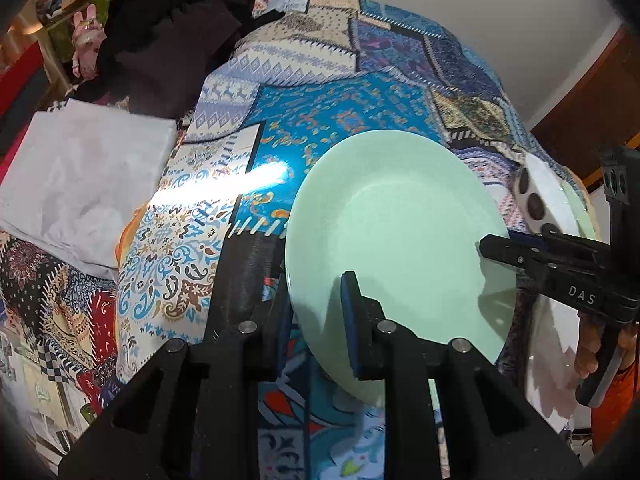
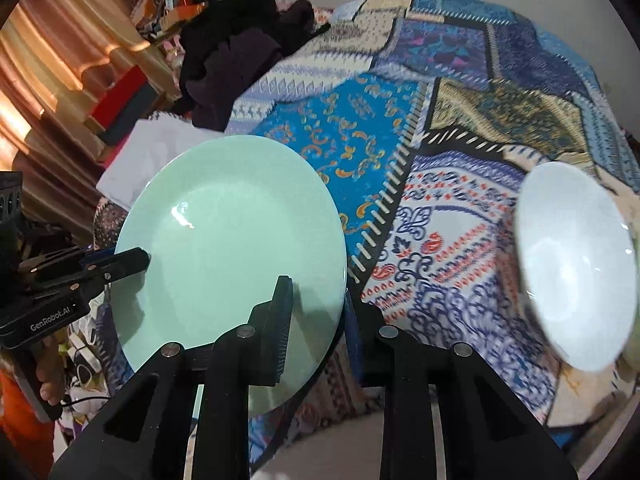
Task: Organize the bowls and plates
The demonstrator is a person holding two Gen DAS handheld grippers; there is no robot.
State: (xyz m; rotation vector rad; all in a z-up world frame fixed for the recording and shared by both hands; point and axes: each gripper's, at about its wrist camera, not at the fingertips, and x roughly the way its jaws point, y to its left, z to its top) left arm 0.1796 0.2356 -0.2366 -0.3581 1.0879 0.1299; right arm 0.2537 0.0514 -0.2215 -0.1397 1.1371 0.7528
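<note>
A mint-green plate [image 1: 400, 248] is held tilted above the patterned bedspread [image 1: 224, 216]. My left gripper [image 1: 316, 312] is shut on its near-left rim, one finger on each face. My right gripper [image 2: 316, 312] is shut on the opposite rim of the same plate [image 2: 232, 240]. The right gripper shows in the left wrist view [image 1: 496, 250], and the left gripper shows in the right wrist view [image 2: 136, 258]. A white bowl [image 2: 576, 264] sits in a pale green dish at the right. In the left wrist view this bowl [image 1: 548, 196] has dark spots outside.
A patchwork bedspread [image 2: 440, 184] covers the bed. A white pillow [image 1: 84, 188] lies at the left. Dark clothes [image 1: 168, 48] are piled at the far end. Curtains and boxes [image 2: 80, 64] stand beyond the bed's left side. The floor and cables [image 2: 84, 360] show below the plate.
</note>
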